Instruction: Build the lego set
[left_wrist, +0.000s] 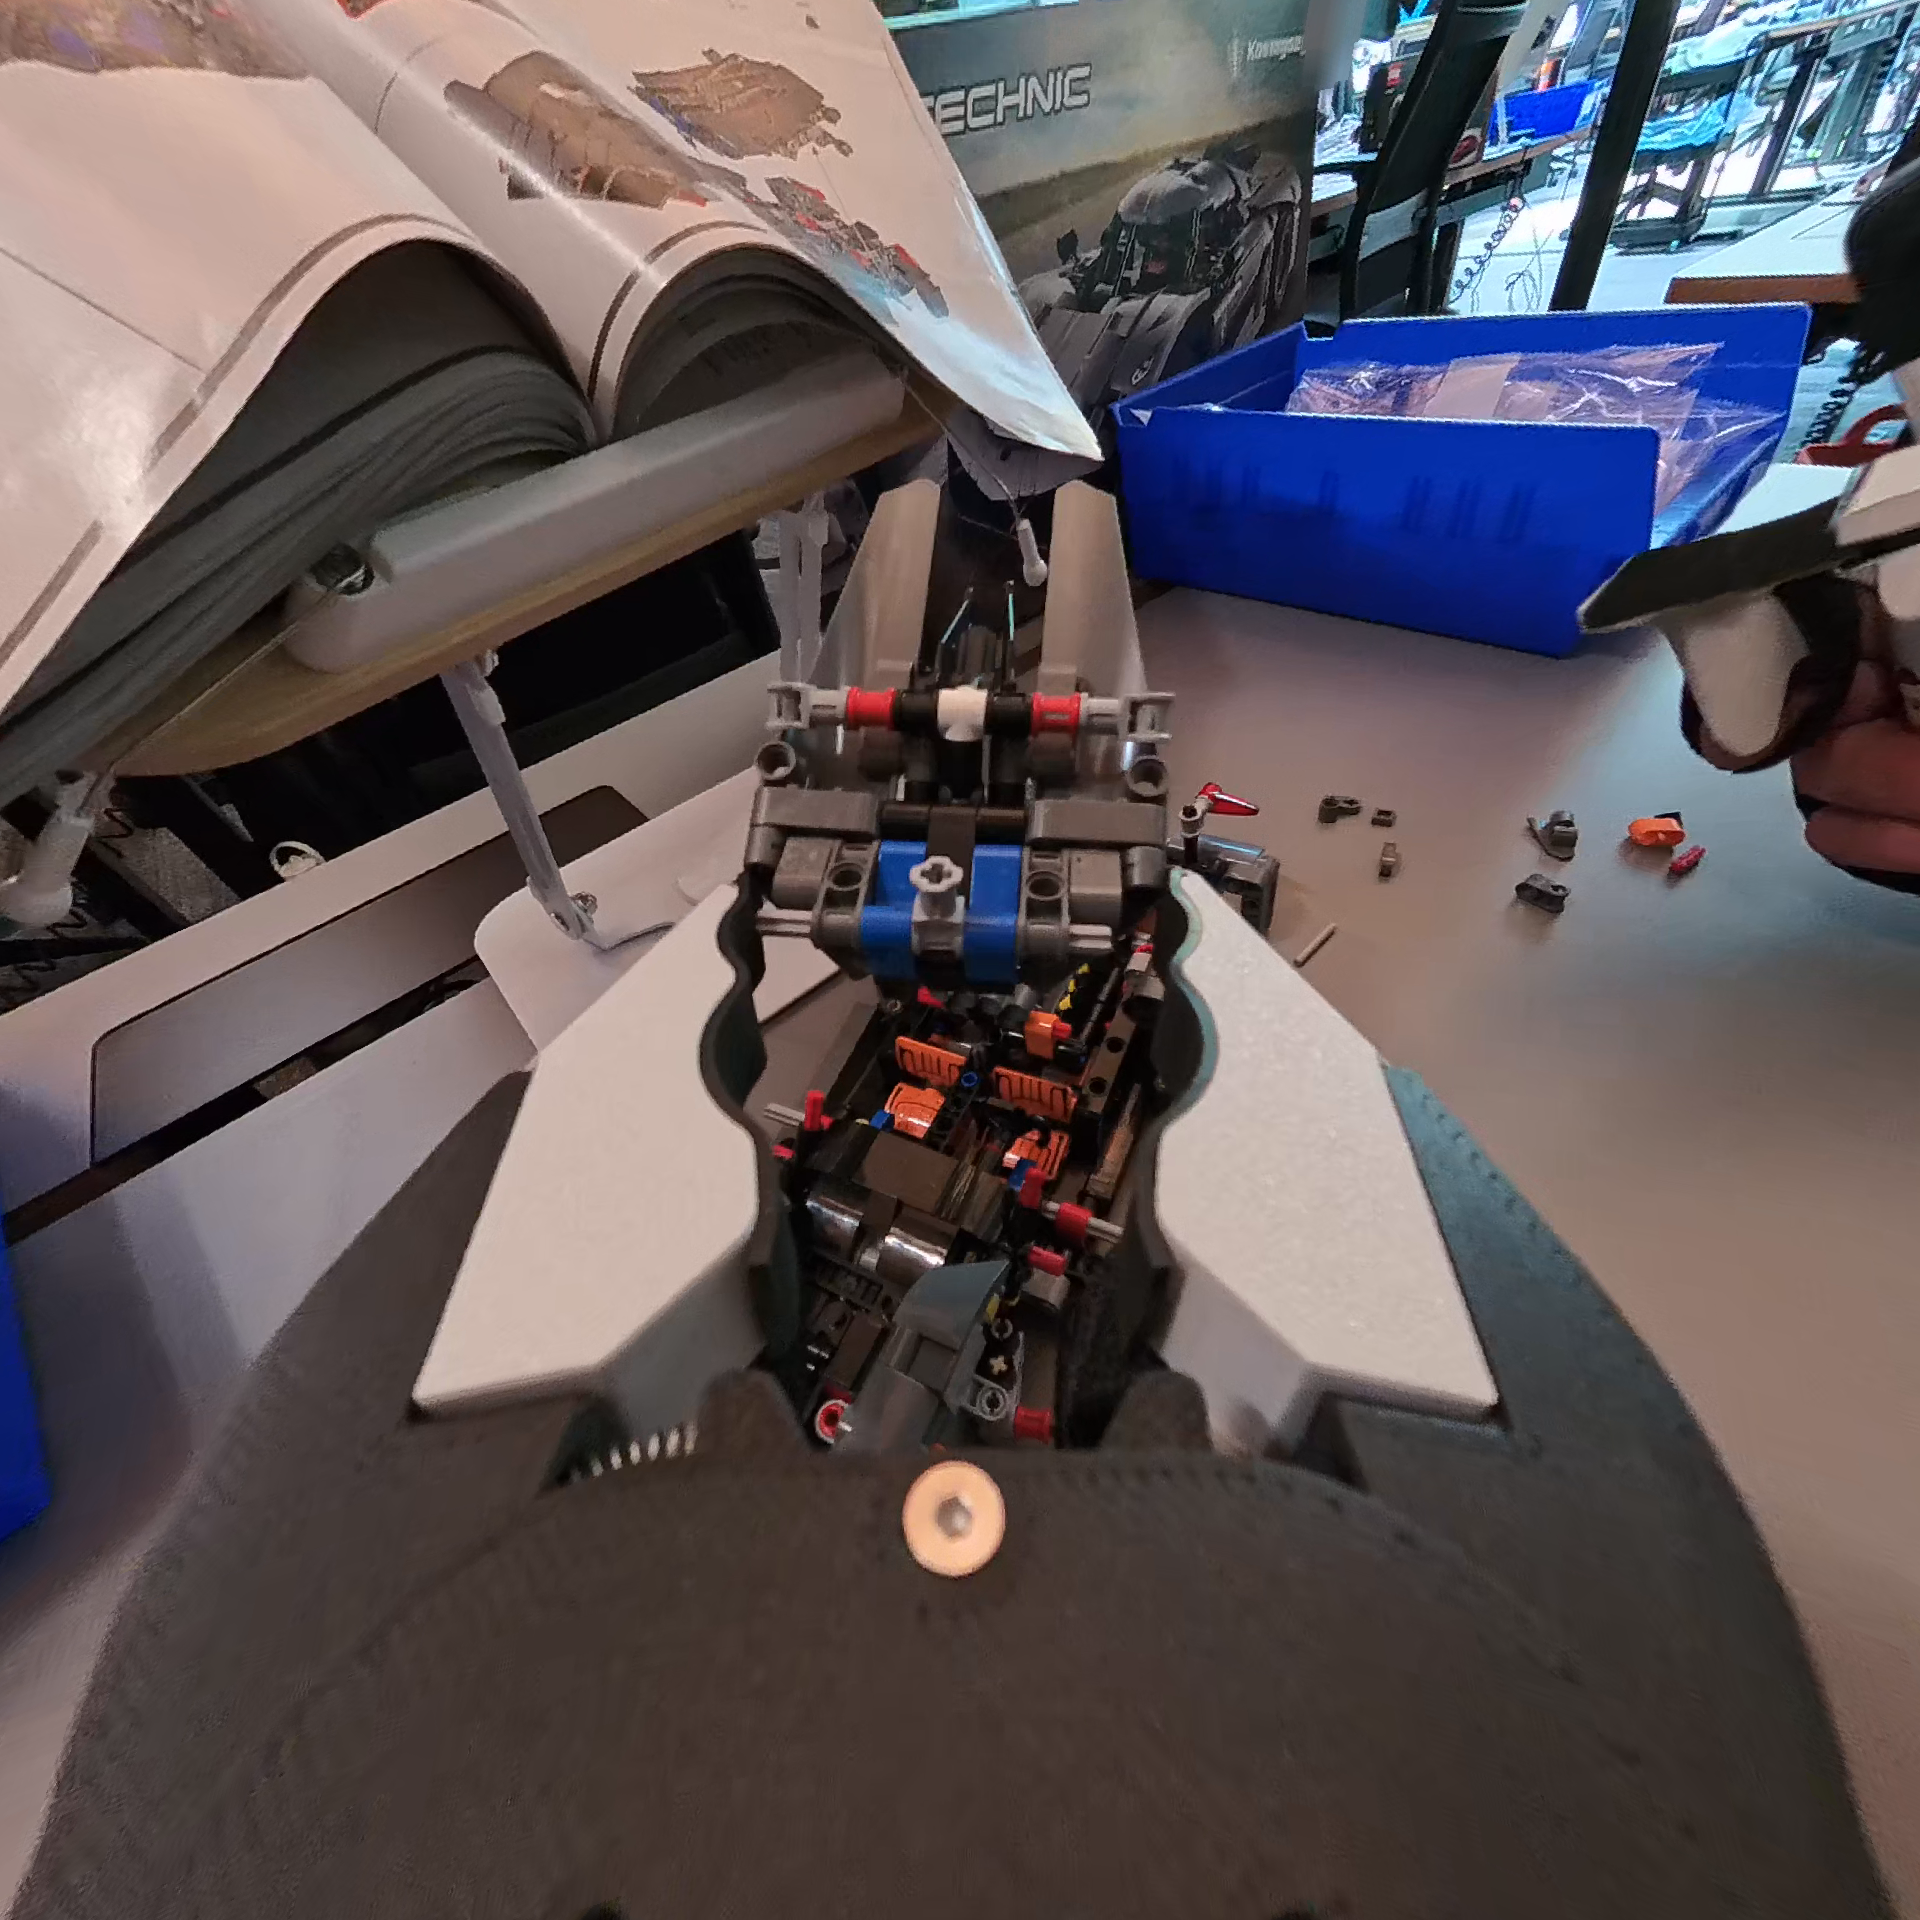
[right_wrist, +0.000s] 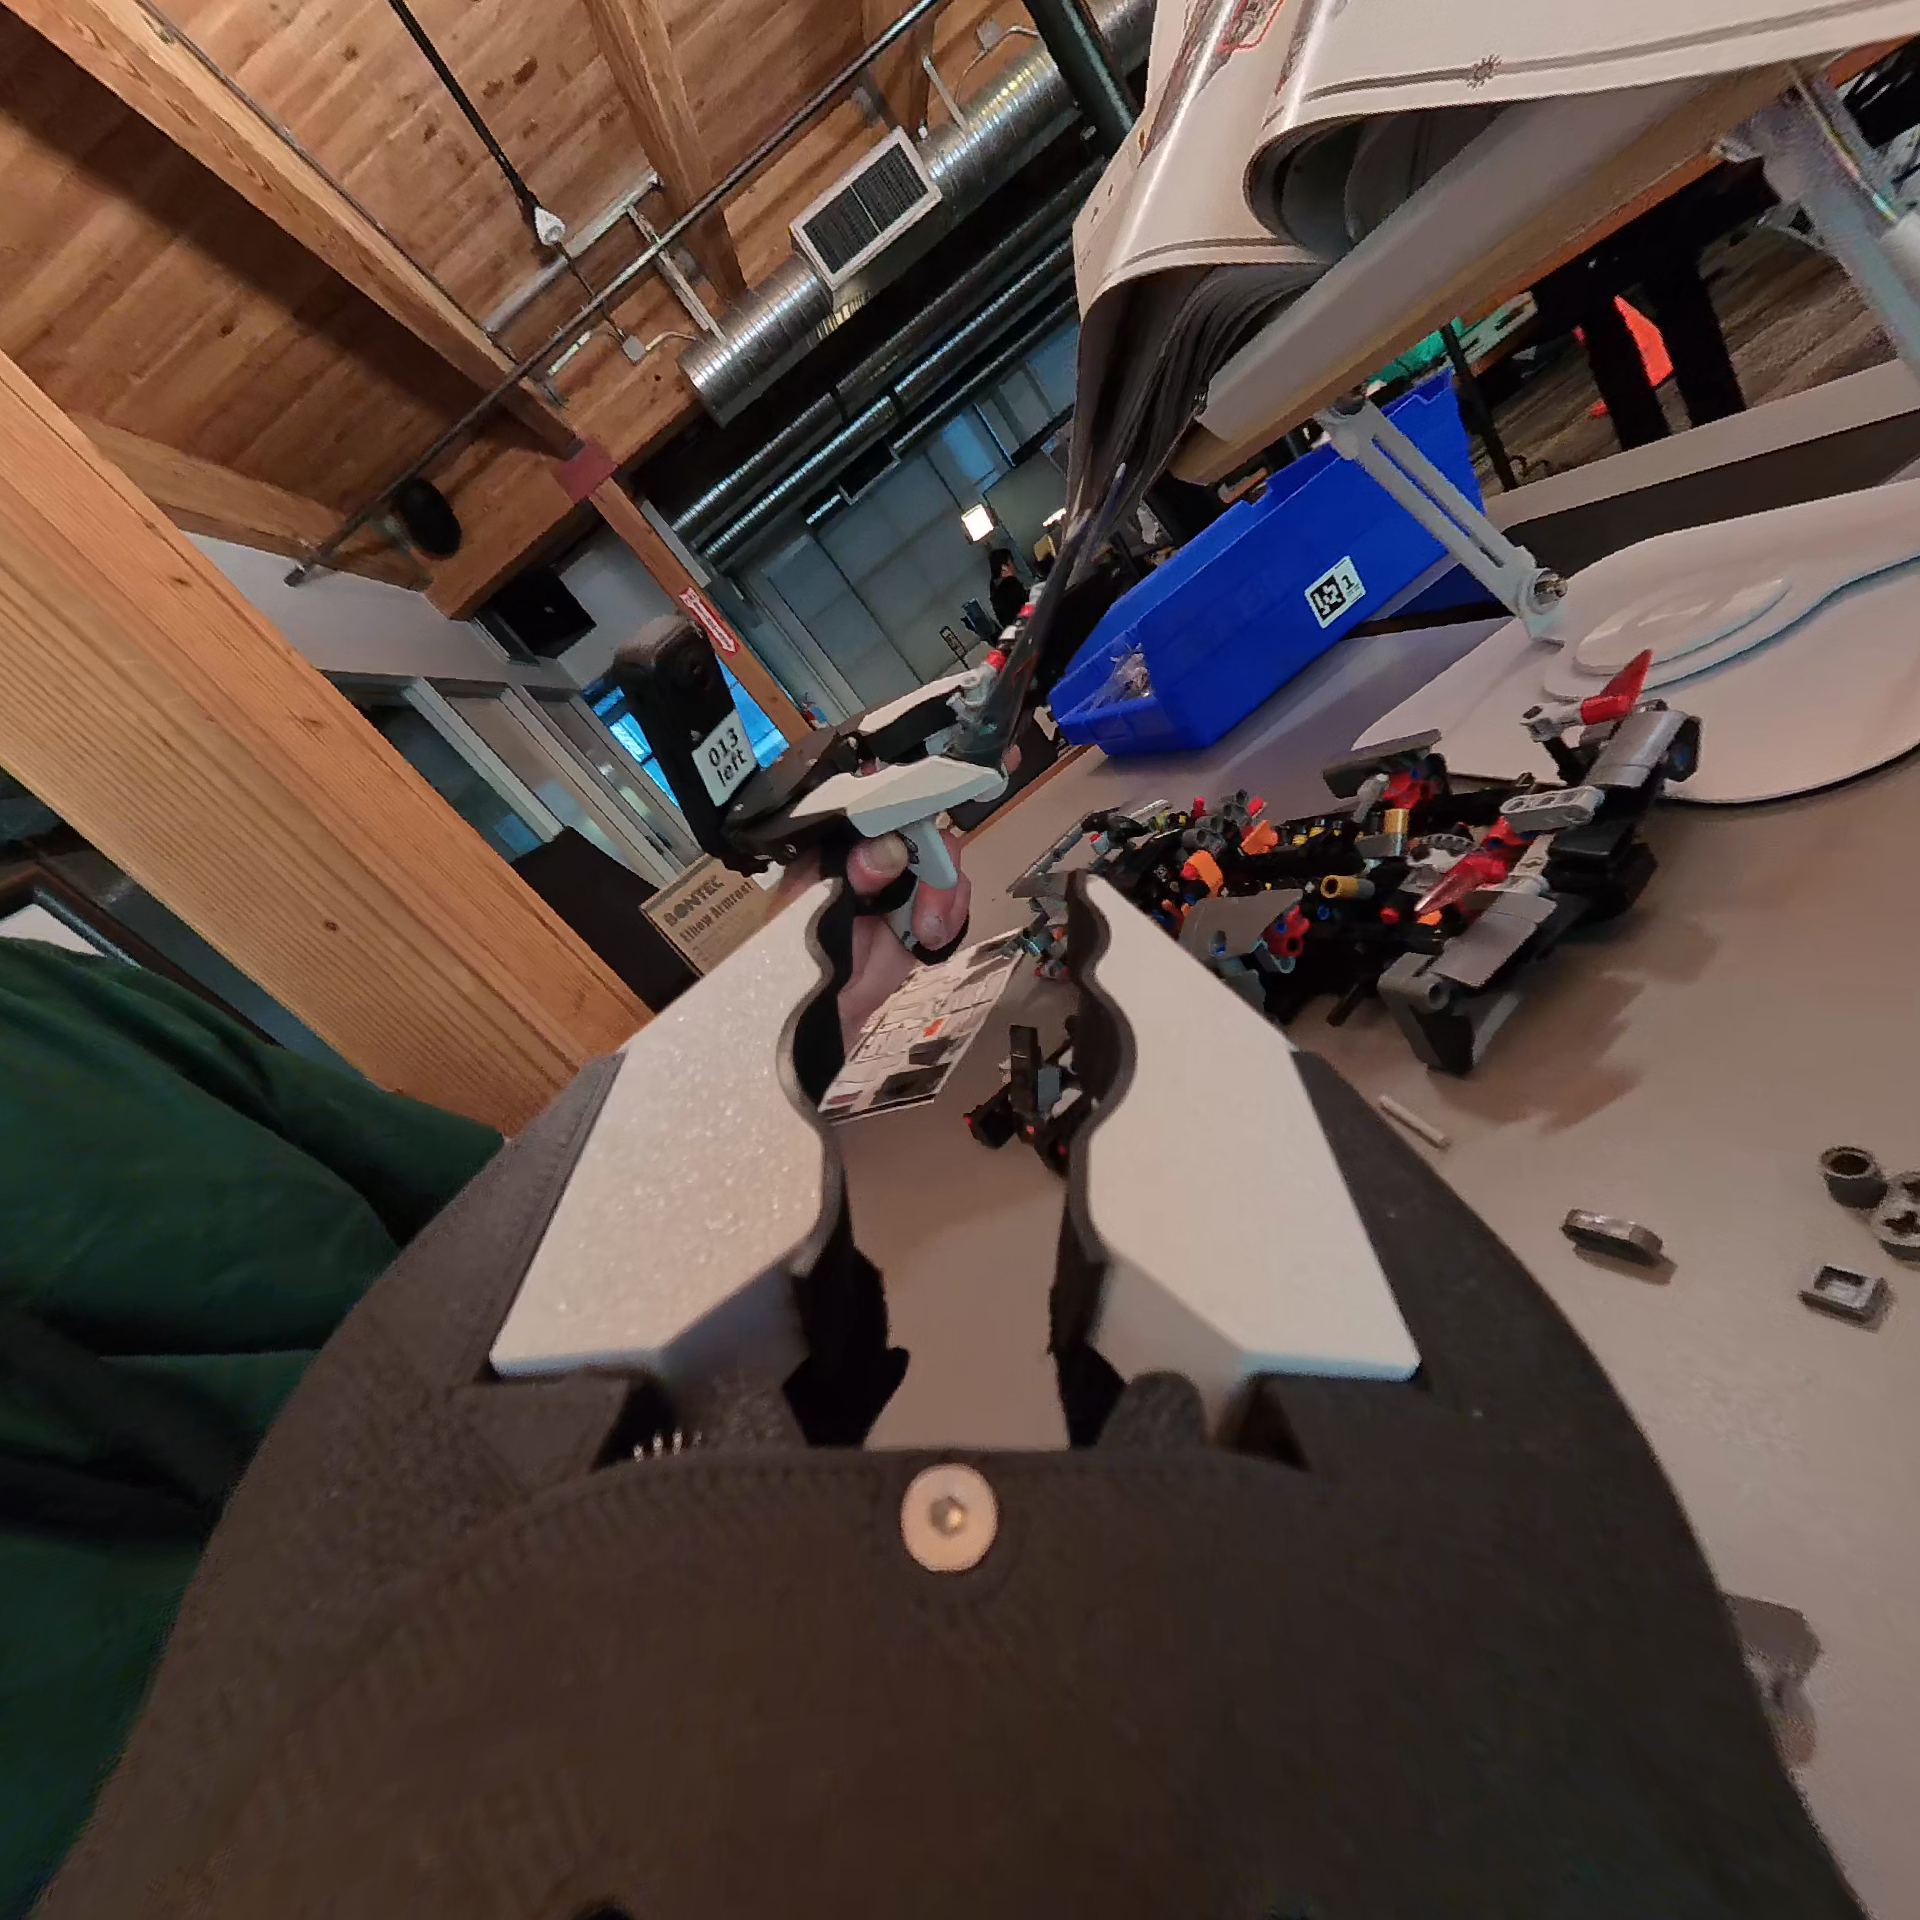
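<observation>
Hovering over lego car (left_wrist: 961, 1060), L gripper (left_wrist: 956, 935) fingers wide apart, touching unclear; R gripper (right_wrist: 951, 935) part-open, empty.

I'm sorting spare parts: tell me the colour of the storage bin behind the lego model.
The storage bin is bright blue, clearest in the left wrist view.

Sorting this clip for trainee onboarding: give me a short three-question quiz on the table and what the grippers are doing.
1. True or false: the right gripper is shut on a brick.
2. The bin beyond the lego model is: A red, B blue, C green.
3. Fill in: the left gripper has its jaws ___.
Key: 1 false, it is open and empty; 2 B; 3 open.
</observation>
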